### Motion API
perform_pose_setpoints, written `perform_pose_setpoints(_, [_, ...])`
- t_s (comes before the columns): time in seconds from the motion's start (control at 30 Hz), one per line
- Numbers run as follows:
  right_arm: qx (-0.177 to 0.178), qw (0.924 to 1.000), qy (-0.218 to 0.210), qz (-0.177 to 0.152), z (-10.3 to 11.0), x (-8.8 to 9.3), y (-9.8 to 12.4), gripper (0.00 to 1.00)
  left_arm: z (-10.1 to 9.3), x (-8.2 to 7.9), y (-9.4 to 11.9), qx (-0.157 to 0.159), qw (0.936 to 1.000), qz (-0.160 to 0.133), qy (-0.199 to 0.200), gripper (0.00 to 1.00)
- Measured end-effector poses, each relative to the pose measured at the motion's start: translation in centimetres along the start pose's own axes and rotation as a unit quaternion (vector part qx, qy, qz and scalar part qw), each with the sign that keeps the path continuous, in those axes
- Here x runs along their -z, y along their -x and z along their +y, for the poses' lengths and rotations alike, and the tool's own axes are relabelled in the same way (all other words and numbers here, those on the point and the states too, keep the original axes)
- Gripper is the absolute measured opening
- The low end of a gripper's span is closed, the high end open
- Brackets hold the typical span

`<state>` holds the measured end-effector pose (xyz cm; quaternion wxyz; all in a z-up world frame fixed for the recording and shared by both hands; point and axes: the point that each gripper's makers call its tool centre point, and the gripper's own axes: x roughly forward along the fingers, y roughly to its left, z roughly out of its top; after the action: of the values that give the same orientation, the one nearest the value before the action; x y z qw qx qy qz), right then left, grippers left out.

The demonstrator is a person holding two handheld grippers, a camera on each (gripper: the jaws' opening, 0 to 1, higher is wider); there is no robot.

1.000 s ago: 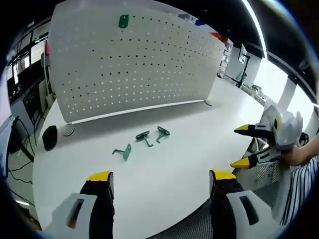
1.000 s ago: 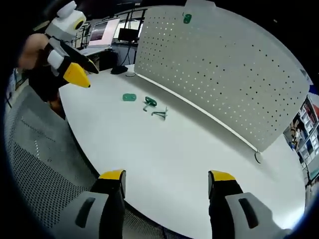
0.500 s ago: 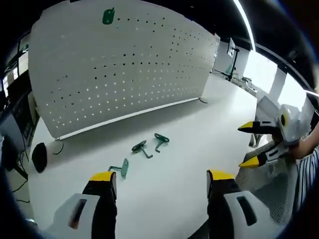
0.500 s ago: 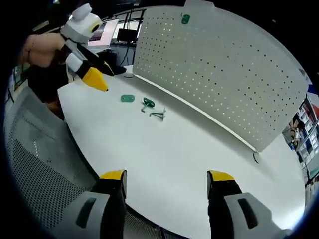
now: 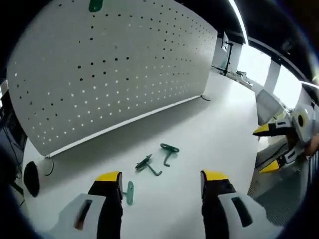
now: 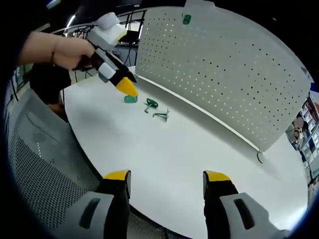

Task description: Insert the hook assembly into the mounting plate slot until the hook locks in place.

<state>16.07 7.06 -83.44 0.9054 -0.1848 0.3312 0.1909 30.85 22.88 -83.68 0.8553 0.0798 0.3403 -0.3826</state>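
Landmark: the white pegboard [image 5: 114, 74], a large perforated panel standing upright on the white table [image 5: 219, 124]; the same pegboard [image 6: 224, 74] and table [image 6: 164, 154] appear in the right gripper view.

Mounted hook: one green hook [image 5: 94, 5] hangs on the pegboard near its upper edge, seen also in the right gripper view [image 6: 187, 19].

Loose hooks: three green hook assemblies lie flat on the table in front of the pegboard's base. The near hook [image 5: 129, 192], with its flat plate, is farthest from the pegboard; the middle hook [image 5: 147, 165] and the far hook [image 5: 168, 152] lie closer to it. In the right gripper view the same three read as near hook [image 6: 130, 98], middle hook [image 6: 150, 104] and far hook [image 6: 160, 116].

Left gripper [image 5: 158, 178]: released, its yellow-tipped jaws spread wide and empty, poised in front of the pegboard with the near hook just inside its left jaw, not touching. In the right gripper view the left gripper [image 6: 125, 87] hangs directly over the near hook, held by a hand [image 6: 62, 50].

Right gripper [image 6: 167, 176]: released, jaws apart and holding nothing, over the table's front edge, well apart from the pegboard and the loose hooks. In the left gripper view the right gripper [image 5: 269, 149] sits off the pegboard's right end, jaws parted.

Other: a dark round object [image 5: 31, 178] rests on the table by the pegboard's left end.
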Motion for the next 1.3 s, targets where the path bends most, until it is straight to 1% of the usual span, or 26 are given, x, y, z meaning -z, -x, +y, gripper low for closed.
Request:
perform_pose_setpoints(0.1, [0.001,0.9999,-0.009,-0.004,-0.1,-0.1,0.0,0.53,0.4,-0.4,-0.8,0.001,0.9999,-0.005,-0.012,0.57])
perform_pose_setpoints(0.2, [0.0,1.0,-0.006,-0.001,0.0,0.0,0.0,0.53,0.9,-0.5,-1.9,0.008,0.9999,0.001,-0.011,0.55])
perform_pose_setpoints(0.27, [-0.002,1.0,-0.004,0.0,0.1,0.1,0.0,0.52,1.0,-0.5,-2.4,0.013,0.9999,0.002,-0.01,0.53])
perform_pose_setpoints(0.37, [0.0,1.0,-0.006,0.001,0.0,0.1,0.0,0.52,0.9,-0.1,-3.1,0.021,0.9997,0.01,-0.012,0.51])
perform_pose_setpoints(0.43, [0.001,1.0,-0.006,0.003,0.0,0.2,0.0,0.51,0.7,0.4,-3.6,0.027,0.9993,0.021,-0.015,0.5])
perform_pose_setpoints(0.47, [-0.001,1.0,-0.005,0.005,0.0,0.2,-0.1,0.51,0.8,0.6,-3.9,0.027,0.9991,0.027,-0.02,0.49])
perform_pose_setpoints(0.53, [-0.004,0.9999,-0.003,0.009,0.2,0.4,-0.2,0.51,1.4,0.5,-4.1,0.011,0.9991,0.023,-0.034,0.49])
perform_pose_setpoints(0.67, [-0.004,0.9999,-0.002,0.011,0.2,0.4,-0.2,0.51,1.7,0.5,-4.9,0.019,0.999,0.027,-0.03,0.44])
perform_pose_setpoints(0.8, [-0.003,0.9999,-0.002,0.014,0.2,0.5,-0.3,0.5,2.0,0.5,-5.2,0.023,0.999,0.026,-0.029,0.38])
perform_pose_setpoints(0.9, [-0.003,0.9999,-0.001,0.017,0.2,0.6,-0.3,0.5,2.0,0.6,-5.6,0.032,0.9987,0.03,-0.026,0.32])
perform_pose_setpoints(1.03, [-0.002,0.9998,-0.001,0.018,0.2,0.7,-0.3,0.5,2.0,0.8,-5.8,0.039,0.9983,0.037,-0.023,0.32])
perform_pose_setpoints(1.13, [-0.003,0.9998,0.0,0.02,0.3,0.7,-0.4,0.49,2.5,1.0,-6.0,0.043,0.9977,0.046,-0.023,0.29])
perform_pose_setpoints(1.23, [-0.006,0.9995,0.005,0.029,0.4,1.1,-0.5,0.49,2.6,0.8,-6.1,0.045,0.9975,0.05,-0.023,0.27])
perform_pose_setpoints(1.3, [-0.007,0.9995,0.005,0.03,0.5,1.2,-0.5,0.48,2.8,0.8,-6.0,0.045,0.9973,0.052,-0.025,0.26])
